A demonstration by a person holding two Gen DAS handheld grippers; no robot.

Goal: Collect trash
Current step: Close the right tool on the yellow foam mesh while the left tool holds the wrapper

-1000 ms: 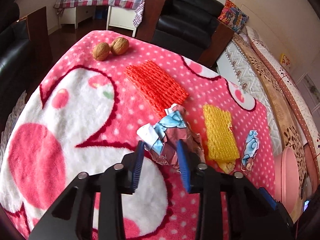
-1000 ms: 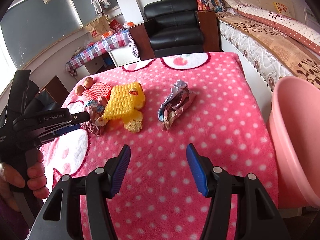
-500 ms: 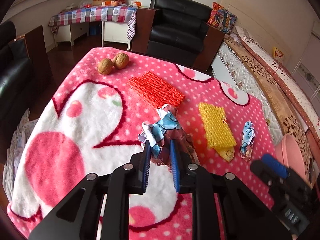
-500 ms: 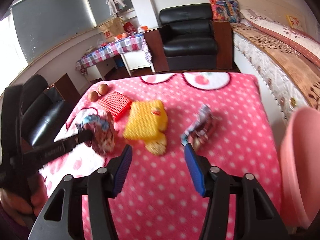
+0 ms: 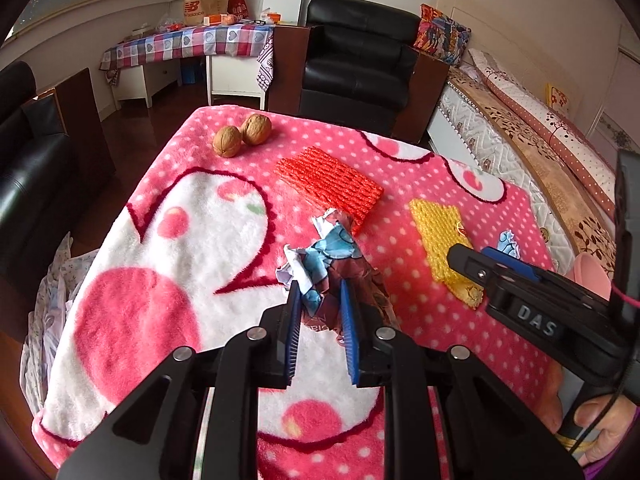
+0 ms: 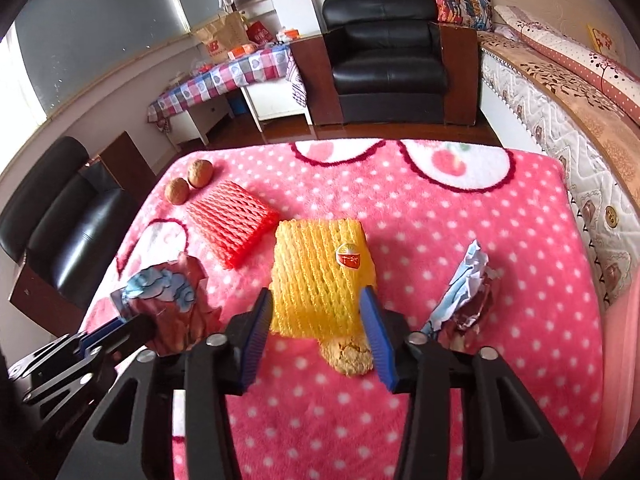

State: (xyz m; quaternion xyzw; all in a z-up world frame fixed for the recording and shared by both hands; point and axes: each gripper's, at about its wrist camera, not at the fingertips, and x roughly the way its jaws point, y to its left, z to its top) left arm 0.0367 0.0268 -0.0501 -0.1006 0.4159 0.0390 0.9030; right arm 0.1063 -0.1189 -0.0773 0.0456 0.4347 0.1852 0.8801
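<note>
Pinching a crumpled wrapper [image 5: 320, 276] between its blue pads, the left gripper [image 5: 320, 312] holds the wad above the pink polka-dot blanket [image 5: 160, 264]. The right gripper [image 6: 316, 320] has its jaws spread wide on either side of the near end of the yellow foam net [image 6: 320, 276], with no contact that can be confirmed. A biscuit-like piece [image 6: 348, 354] lies touching the near edge of that net. A second crumpled wrapper [image 6: 468, 296] lies just to the right of the right gripper. The red foam net [image 6: 232, 220] lies beside the yellow one, and two walnuts [image 5: 242, 134] sit touching near the blanket's far corner.
</note>
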